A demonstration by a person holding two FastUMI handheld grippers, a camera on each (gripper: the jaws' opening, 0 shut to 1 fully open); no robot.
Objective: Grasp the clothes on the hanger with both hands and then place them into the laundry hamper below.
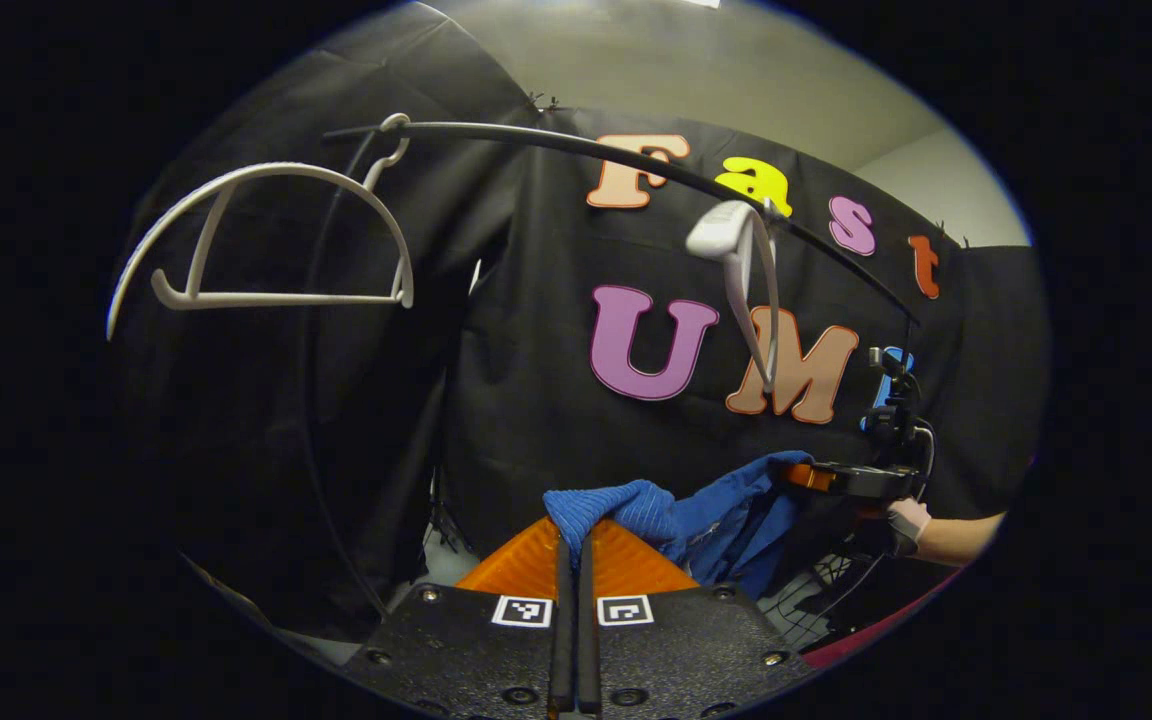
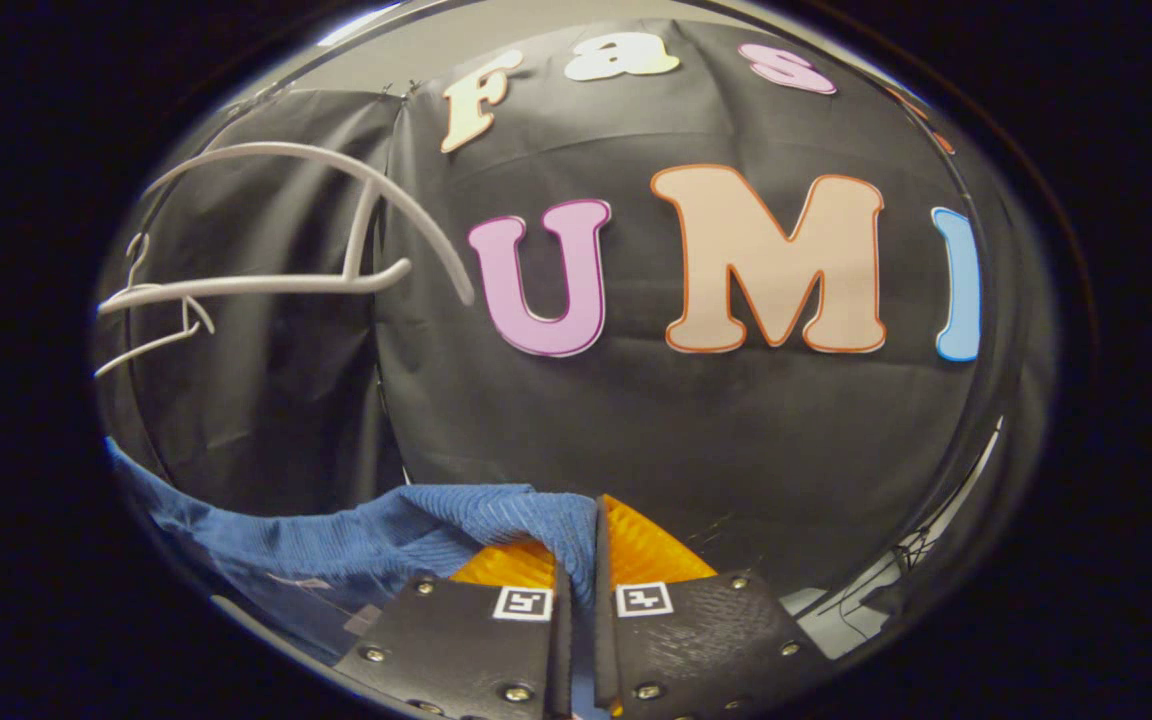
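Black cloth walls close off the booth, and a dark rail (image 1: 636,160) runs across the top with two white hangers on it, both bare: one hanger (image 1: 266,240) to the left and a second hanger (image 1: 741,270) turned edge-on farther right. The blue garment (image 1: 696,515) is off the hangers and hangs slung between the two grippers, low in front of the cloth wall.

The left gripper (image 1: 574,545) has its jaws closed nearly together on a fold of the garment at its left end. In the right gripper view, the right gripper (image 2: 576,565) likewise has its jaws pinched on a bunched edge, with the garment (image 2: 336,545) trailing away to the left. A hand (image 1: 906,520) holds that right gripper, seen farther off in the left gripper view.

The cloth looks like a ribbed knit: soft, light and limp, so it will sag and drape rather than keep a shape. Grips on gathered folds near the two ends seem sound, since a thin single layer could slip out. I cannot tell where the hamper lies.
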